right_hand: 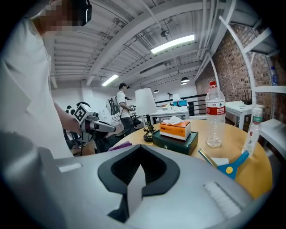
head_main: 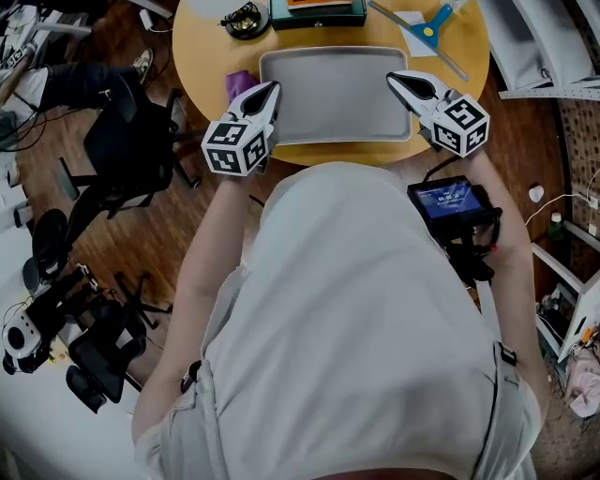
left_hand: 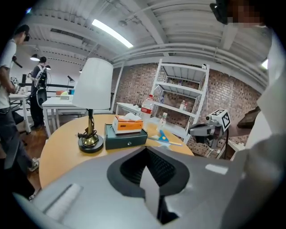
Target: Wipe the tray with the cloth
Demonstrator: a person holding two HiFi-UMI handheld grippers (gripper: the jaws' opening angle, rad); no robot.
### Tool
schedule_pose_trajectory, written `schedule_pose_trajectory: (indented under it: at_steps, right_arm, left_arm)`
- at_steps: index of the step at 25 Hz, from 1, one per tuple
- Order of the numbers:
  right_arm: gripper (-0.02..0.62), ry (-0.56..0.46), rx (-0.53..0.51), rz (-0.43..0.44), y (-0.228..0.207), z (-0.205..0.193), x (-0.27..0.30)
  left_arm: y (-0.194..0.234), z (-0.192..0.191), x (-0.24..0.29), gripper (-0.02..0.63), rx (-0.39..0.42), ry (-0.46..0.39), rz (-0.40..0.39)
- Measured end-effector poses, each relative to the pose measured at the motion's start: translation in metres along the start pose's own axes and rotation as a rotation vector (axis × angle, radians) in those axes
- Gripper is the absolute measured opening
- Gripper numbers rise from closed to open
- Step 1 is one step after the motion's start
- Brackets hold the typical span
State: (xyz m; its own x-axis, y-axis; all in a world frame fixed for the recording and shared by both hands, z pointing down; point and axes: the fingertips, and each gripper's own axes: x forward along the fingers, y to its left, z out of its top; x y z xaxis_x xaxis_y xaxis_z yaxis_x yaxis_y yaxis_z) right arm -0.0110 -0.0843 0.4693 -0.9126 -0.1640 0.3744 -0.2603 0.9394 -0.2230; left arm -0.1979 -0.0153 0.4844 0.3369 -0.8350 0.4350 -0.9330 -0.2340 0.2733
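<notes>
Nearest, at the desk's near edge, the person holds both tools above the wood. The left gripper (head_main: 271,90) has its jaws clenched together with nothing between them, as its own view shows, and the right gripper (head_main: 397,81) is likewise closed and empty. Their tips hang over the two near corners of the tray (head_main: 336,94), which lies flat on the round yellow desk (head_main: 202,47). It looks bare and evenly grey, with no visible smear or spill. The purple cloth (head_main: 240,84) lies bunched on the desk just beside the tray's left edge, close to the left gripper's tip but not gripped by either tool. Since the cloth is out of hand and off the tray, no wiping is going on. The pictures do not settle whether the wipe is finished or not yet begun; if not begun, everything from picking up the cloth remains. Farther back stand a lamp (head_main: 247,19) and a green box (head_main: 319,11).
</notes>
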Motion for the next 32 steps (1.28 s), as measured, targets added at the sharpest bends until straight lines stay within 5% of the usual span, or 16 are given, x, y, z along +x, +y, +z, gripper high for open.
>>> schedule_pose_trajectory:
  at_steps: [32]
  right_arm:
    - [0.0, 0.004, -0.003, -0.009, -0.002, -0.009, -0.002]
  left_arm:
    - [-0.021, -0.007, 0.021, 0.0, 0.017, 0.047, -0.046]
